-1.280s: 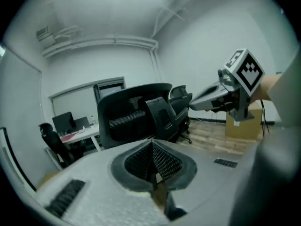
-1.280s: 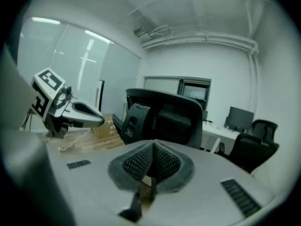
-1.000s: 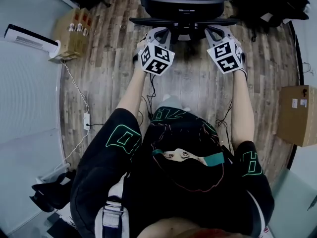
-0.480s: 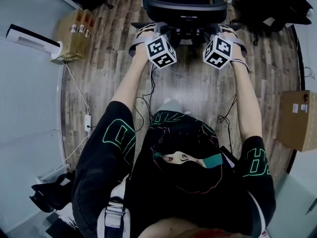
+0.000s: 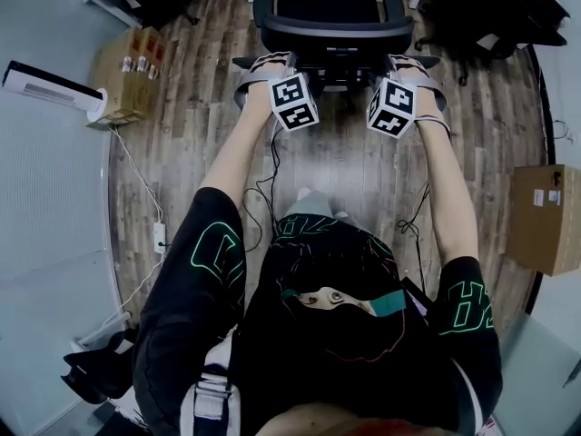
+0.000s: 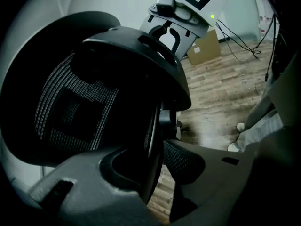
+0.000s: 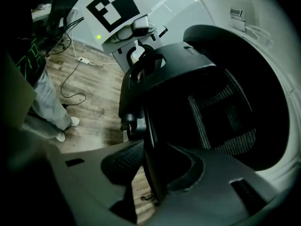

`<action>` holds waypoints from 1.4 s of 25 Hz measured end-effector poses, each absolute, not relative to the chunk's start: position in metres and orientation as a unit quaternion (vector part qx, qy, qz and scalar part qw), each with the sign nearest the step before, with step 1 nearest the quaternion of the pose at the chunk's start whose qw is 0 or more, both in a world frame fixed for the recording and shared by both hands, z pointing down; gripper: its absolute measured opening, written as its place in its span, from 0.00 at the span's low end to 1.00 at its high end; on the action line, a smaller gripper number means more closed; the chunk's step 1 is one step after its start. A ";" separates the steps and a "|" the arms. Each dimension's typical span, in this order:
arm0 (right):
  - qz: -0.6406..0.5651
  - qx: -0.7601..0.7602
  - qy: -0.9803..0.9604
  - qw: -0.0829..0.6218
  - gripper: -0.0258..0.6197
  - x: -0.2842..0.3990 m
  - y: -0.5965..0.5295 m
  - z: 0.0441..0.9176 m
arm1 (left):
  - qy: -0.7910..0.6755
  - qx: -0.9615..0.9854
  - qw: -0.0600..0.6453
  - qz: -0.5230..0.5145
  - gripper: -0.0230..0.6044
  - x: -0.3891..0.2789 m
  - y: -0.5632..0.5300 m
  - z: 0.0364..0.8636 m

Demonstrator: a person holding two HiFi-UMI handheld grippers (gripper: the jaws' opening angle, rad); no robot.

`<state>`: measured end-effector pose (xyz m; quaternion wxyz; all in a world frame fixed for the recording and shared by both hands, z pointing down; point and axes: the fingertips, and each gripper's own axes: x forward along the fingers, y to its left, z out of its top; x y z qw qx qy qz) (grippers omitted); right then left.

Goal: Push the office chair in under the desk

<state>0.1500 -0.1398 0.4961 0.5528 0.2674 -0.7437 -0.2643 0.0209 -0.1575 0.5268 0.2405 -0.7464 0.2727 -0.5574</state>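
The wood floor [image 5: 345, 153] carries the black office chair [image 5: 331, 12] straight ahead of the person, with its backrest [image 5: 331, 30] toward them. One cardboard box [image 5: 545, 214] sits well right of the chair, and a smaller box [image 5: 132, 62] sits to its left. The left gripper [image 5: 265, 64] and right gripper [image 5: 410, 62] each straddle a side edge of the backrest. Their jaws have just been opening and stand wide, unclamped.

The right gripper [image 7: 155, 166], jaws just opened, straddles the edge of the chair [image 7: 207, 79] back without pinching it. The left gripper [image 7: 138, 48] is at the far edge.
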 end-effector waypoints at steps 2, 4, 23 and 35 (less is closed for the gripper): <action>-0.264 0.258 -0.739 0.563 0.25 0.148 -0.143 0.501 | 0.257 -0.746 0.239 -0.566 0.27 0.022 -0.159 0.529; -0.271 0.251 -0.729 0.575 0.26 0.148 -0.149 0.508 | 0.245 -0.747 0.240 -0.570 0.26 0.024 -0.161 0.531; -0.224 0.290 -0.720 0.590 0.27 0.135 -0.224 0.514 | 0.233 -0.741 0.238 -0.582 0.25 0.015 -0.237 0.534; -0.199 0.310 -0.703 0.608 0.27 0.120 -0.262 0.512 | 0.223 -0.739 0.273 -0.575 0.24 0.002 -0.278 0.532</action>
